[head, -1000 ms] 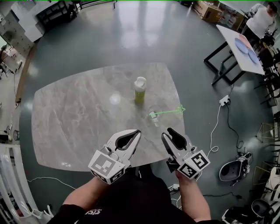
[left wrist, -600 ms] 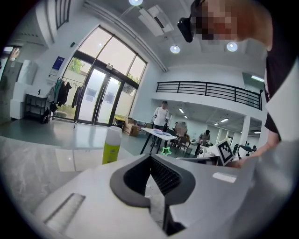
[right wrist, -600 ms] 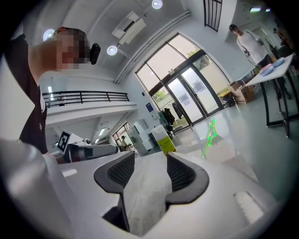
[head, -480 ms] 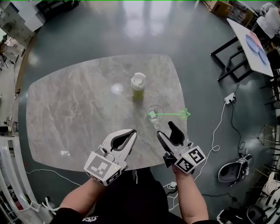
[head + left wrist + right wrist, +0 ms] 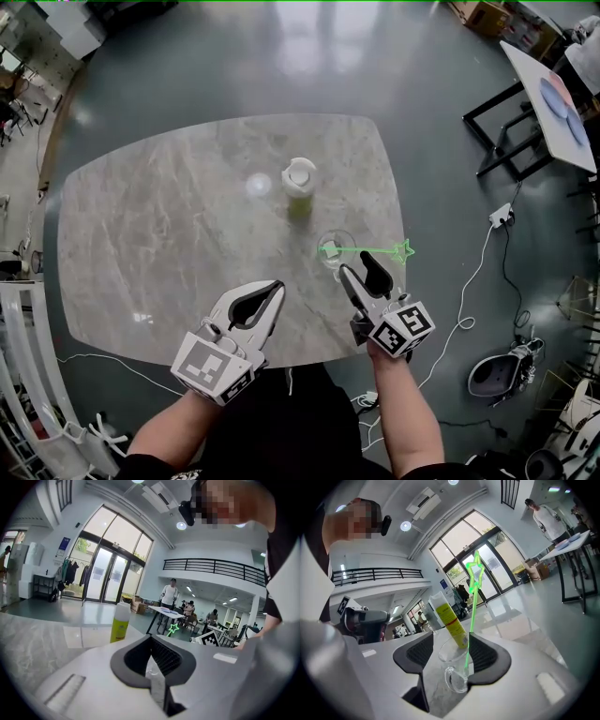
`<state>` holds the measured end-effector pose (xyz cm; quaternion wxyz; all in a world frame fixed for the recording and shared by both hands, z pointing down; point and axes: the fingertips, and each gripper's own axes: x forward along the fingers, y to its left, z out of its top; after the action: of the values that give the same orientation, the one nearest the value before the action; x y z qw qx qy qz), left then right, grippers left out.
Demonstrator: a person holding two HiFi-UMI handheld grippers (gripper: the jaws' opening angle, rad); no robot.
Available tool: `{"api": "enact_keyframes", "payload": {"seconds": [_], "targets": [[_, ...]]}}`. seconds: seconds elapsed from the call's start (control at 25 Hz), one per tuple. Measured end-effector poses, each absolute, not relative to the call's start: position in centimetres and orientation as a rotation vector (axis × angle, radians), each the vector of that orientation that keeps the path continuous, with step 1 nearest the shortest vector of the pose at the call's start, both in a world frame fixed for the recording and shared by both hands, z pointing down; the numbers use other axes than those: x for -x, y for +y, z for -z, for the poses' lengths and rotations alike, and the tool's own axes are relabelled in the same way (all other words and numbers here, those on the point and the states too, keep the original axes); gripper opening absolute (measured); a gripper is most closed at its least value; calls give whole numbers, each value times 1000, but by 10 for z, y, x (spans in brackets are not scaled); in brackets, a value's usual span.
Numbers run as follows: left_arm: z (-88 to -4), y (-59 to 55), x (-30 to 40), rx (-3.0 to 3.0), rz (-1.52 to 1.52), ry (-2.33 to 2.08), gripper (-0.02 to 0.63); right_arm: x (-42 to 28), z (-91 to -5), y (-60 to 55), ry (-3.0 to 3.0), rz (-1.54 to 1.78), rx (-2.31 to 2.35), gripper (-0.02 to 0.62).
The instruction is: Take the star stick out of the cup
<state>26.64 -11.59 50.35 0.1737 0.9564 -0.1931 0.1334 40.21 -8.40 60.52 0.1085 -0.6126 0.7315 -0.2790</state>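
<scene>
A clear glass cup [image 5: 335, 249] stands on the marble table [image 5: 169, 234] near its right front edge. The green star stick [image 5: 370, 250] leans out of it to the right, ending in a star [image 5: 403, 249]. My right gripper [image 5: 359, 269] sits just short of the cup, open. Its jaws have just been opening wide and then easing in a little. In the right gripper view the cup [image 5: 454, 670] and stick [image 5: 471, 616] stand between the pads [image 5: 487, 653], untouched. My left gripper [image 5: 267, 289] hovers to the left over the table's front. Its jaws stand a narrow gap apart with nothing in them.
A yellow-green bottle [image 5: 300, 183] with a white cap stands behind the cup, also in the right gripper view [image 5: 449, 618] and the left gripper view [image 5: 120, 623]. A black-framed white table [image 5: 544, 103], a power strip [image 5: 500, 216] and cables lie to the right on the floor.
Both grippers have come down toward the table. The right one has moved up close to the cup, and its jaws stand wider than a second ago.
</scene>
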Motion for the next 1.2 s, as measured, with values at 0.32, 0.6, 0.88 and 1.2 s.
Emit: {"api": "enact_keyframes", "payload": {"seconds": [0.32,0.6,0.88,1.2], "targets": [[-513,-116,-258,-2684,-419,-594,2,-414,-626,-97,2118,861,1830,229],[-505,-120,-258,-2679,-406,-640,2,-428,-622,-104,2116,833,1886,87],[-466,-125,-249,-2710,-342,-702,2,-434,-590,-102,2144,803,1913,29],[-438,-115,-235,-2721,-271,-773,2,-439,-503,-100,2219,647,1841,29]]}}
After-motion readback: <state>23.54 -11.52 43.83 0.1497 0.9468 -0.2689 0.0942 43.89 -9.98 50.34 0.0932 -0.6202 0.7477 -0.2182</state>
